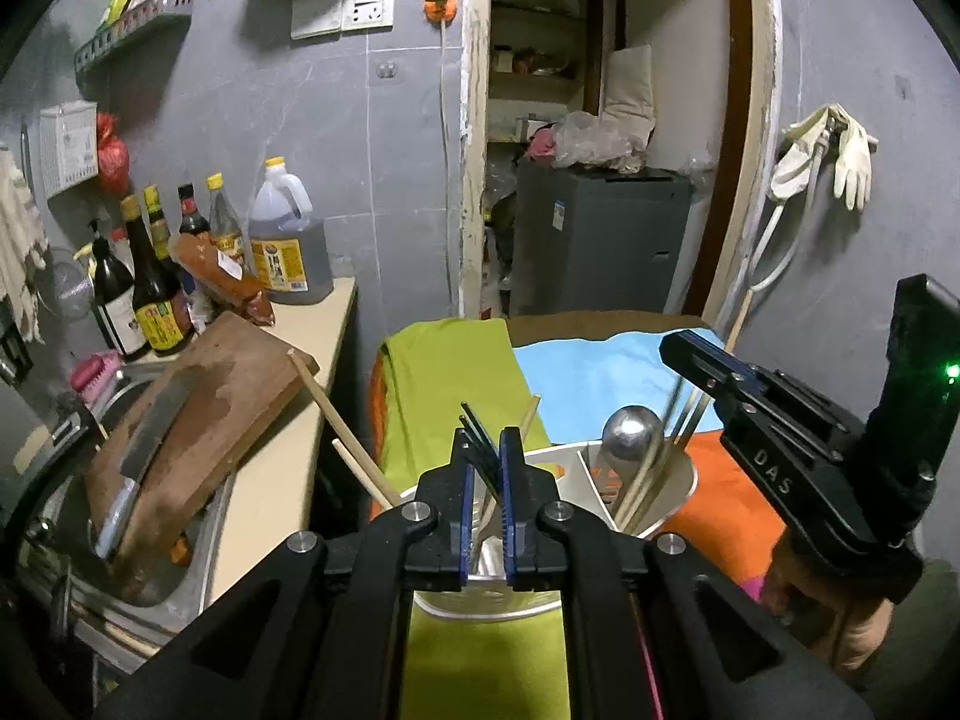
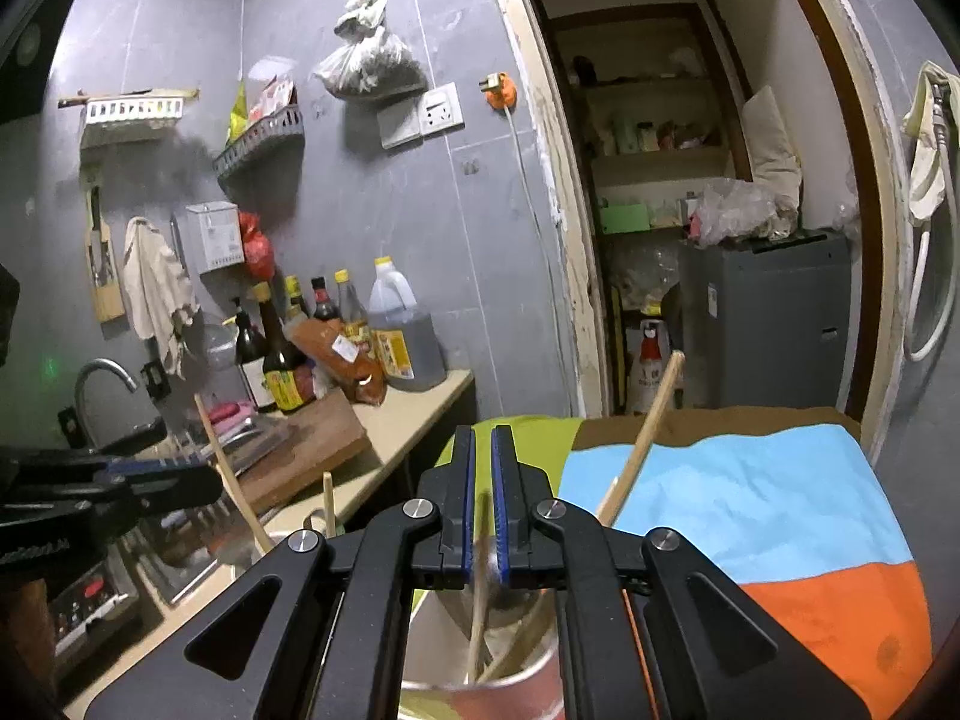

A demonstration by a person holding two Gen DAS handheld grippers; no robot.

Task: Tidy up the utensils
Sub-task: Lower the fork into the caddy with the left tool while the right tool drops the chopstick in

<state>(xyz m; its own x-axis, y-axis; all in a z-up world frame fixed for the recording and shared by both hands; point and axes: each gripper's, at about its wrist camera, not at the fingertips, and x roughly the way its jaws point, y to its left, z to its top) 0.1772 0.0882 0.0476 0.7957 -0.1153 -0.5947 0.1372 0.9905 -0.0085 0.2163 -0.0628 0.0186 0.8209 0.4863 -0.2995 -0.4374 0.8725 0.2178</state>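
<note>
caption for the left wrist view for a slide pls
Left tool pinching dark chopsticks above a divided white utensil holder, with the right tool alongside.

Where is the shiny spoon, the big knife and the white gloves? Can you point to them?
Metal ladle (image 1: 631, 433), left wrist view: on its round bowl.
Cleaver (image 1: 157, 421), left wrist view: on the dark blade.
Rubber gloves (image 1: 851, 151), left wrist view: on the hanging glove's palm.

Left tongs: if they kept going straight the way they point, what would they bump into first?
Probably the dark chopsticks already between the left tongs, then the green cloth beyond the utensil holder. Depth is unclear.
</note>
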